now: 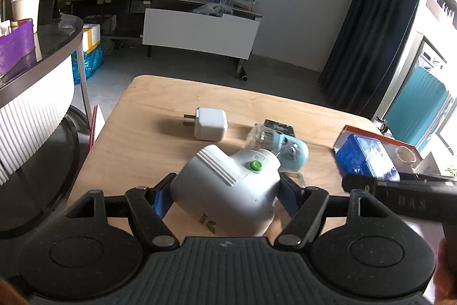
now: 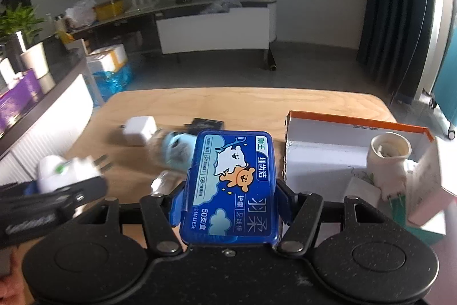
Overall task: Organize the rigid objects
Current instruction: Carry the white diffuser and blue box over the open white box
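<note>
My left gripper (image 1: 224,190) is shut on a white plug-in device with a green button (image 1: 228,187), held above the wooden table (image 1: 137,145); it also shows in the right wrist view (image 2: 68,170). My right gripper (image 2: 230,196) is shut on a blue floss-pick box (image 2: 232,187), held above the table left of the orange-rimmed cardboard box (image 2: 322,162); the blue box also shows in the left wrist view (image 1: 365,159). A white charger (image 1: 210,124), a light blue object with a clear cap (image 1: 277,146) and a small black item (image 1: 280,127) lie on the table.
The cardboard box holds a white cup-like holder (image 2: 388,156) and paper packets. A dark counter with a purple box (image 1: 17,47) stands to the left. A white cabinet (image 1: 200,33) and a teal suitcase (image 1: 420,110) stand beyond the table.
</note>
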{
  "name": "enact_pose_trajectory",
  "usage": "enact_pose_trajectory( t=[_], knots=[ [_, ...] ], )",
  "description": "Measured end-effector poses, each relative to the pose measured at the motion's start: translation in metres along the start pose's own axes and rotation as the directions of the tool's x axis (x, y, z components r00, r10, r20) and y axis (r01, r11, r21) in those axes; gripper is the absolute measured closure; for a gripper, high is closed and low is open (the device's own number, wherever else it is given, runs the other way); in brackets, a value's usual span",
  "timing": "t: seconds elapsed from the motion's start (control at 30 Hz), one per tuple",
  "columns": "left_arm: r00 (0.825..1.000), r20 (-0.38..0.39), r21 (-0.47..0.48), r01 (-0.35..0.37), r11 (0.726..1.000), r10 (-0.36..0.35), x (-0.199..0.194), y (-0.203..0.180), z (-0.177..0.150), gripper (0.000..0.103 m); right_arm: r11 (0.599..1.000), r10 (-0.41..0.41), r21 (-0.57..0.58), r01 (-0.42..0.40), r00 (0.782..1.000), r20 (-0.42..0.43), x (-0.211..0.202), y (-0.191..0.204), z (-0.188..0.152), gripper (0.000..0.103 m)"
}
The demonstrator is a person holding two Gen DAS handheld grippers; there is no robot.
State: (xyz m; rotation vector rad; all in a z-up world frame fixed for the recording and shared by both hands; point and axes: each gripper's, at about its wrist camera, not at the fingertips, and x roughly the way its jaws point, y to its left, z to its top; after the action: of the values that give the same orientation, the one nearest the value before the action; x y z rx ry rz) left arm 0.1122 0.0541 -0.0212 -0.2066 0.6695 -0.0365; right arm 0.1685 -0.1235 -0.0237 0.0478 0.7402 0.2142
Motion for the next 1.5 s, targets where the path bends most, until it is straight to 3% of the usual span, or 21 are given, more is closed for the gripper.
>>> enact_pose_trajectory(
  t=[0.6,1.5],
  knots=[
    [0.999,0.036,0.005,-0.010,1.000,0.010,-0.045,-0.027,-0.020,0.029,1.000,0.027,0.004,-0.027,0.998,0.058,-0.072,0.008,-0.038,0.029],
    [0.999,0.035,0.013,-0.014,1.000,0.013,-0.067,-0.048,-0.042,0.029,1.000,0.014,0.015,-0.015,0.992,0.122,-0.114,-0.014,-0.064,0.029]
  ],
)
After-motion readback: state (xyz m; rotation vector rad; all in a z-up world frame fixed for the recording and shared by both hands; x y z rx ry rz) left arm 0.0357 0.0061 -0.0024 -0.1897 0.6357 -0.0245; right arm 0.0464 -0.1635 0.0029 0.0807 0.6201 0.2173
